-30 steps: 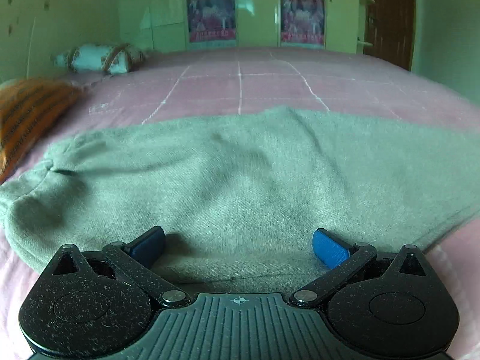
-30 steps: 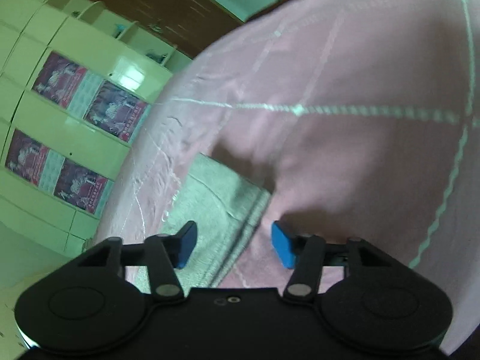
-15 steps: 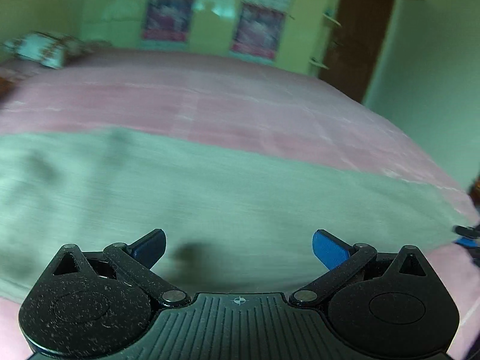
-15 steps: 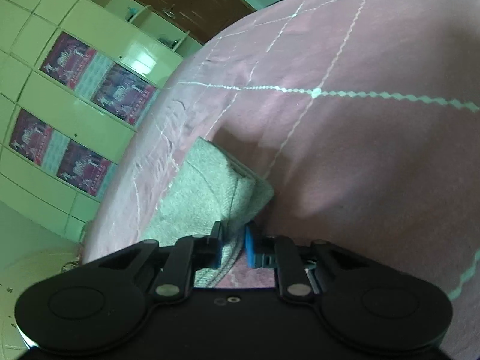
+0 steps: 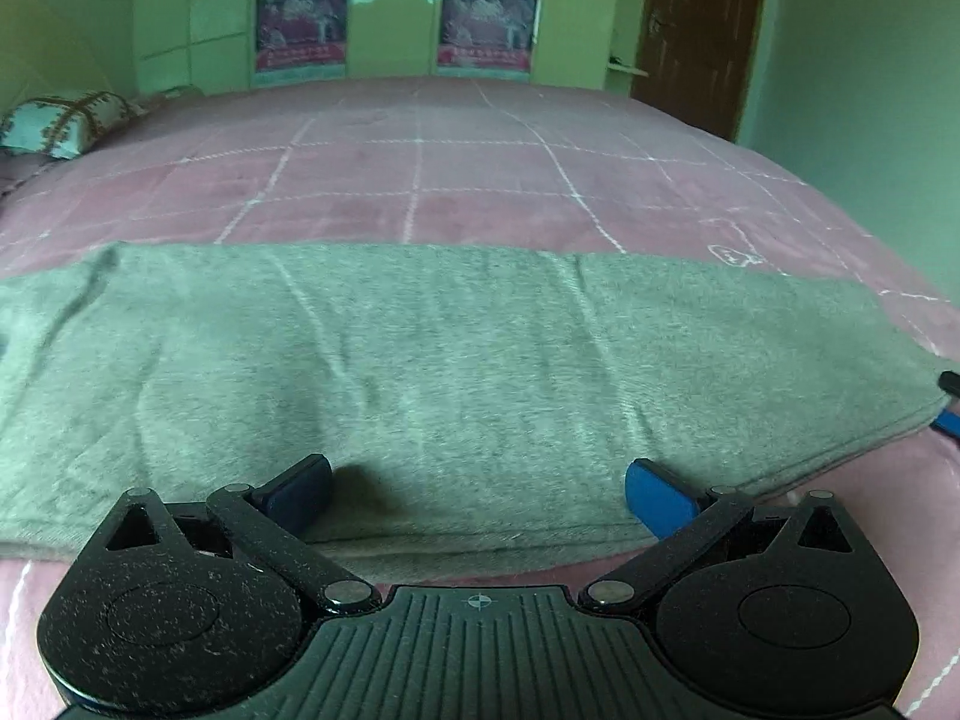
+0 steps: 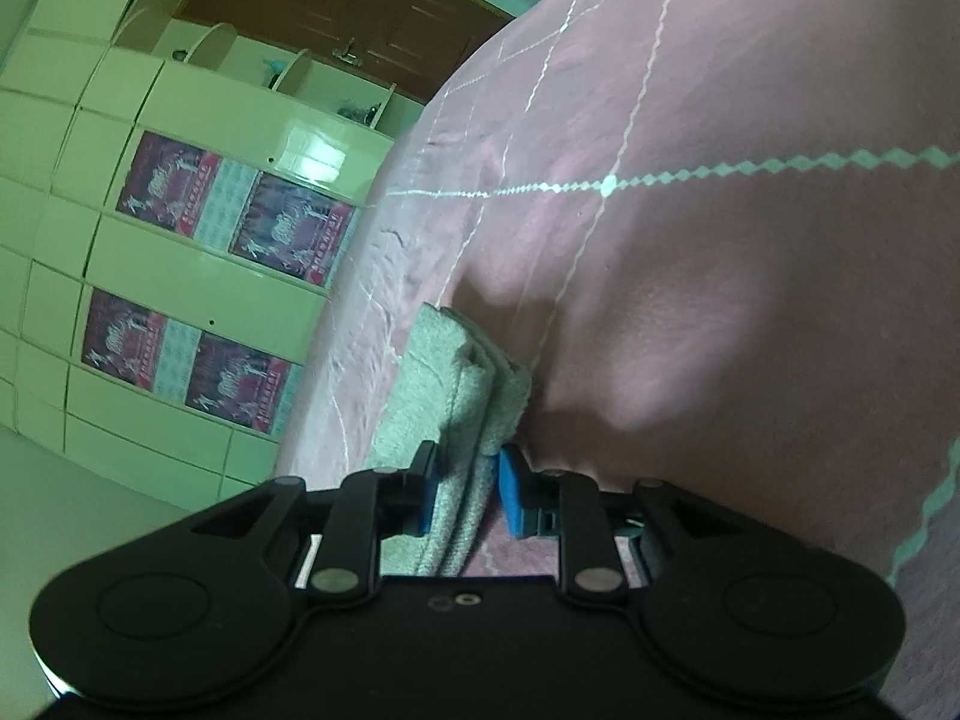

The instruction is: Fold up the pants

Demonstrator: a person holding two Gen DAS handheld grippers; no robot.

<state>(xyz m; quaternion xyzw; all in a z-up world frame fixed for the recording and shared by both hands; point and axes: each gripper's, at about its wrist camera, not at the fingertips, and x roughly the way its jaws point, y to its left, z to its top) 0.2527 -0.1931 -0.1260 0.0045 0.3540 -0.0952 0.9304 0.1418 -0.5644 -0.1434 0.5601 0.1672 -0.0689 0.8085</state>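
Pants (image 5: pixel 456 372) of grey-green knit lie across the pink bed (image 5: pixel 480 180) as a long flat band that fills the middle of the left wrist view from edge to edge; they look already doubled leg over leg, since stacked layers show at the end seen in the right wrist view, so the lengthwise fold appears done and the crosswise folds are judged still to come. The left gripper (image 5: pixel 477 495) sits at the bottom centre of its frame, tilted down toward the near hem, its blue jaws spread wide and released, with cloth below and beyond them but nothing pinched. The right gripper (image 6: pixel 465 495) sits at the bottom centre of its own frame, strongly rolled so the bed rises to the right and a cupboard wall (image 6: pixel 180 252) stands at the left; its jaws have the layered end of the pants (image 6: pixel 456 384) between them and are easing apart slightly, though the pads still look pressed on the fabric. Its blue tip also peeks in at the right edge of the left view.
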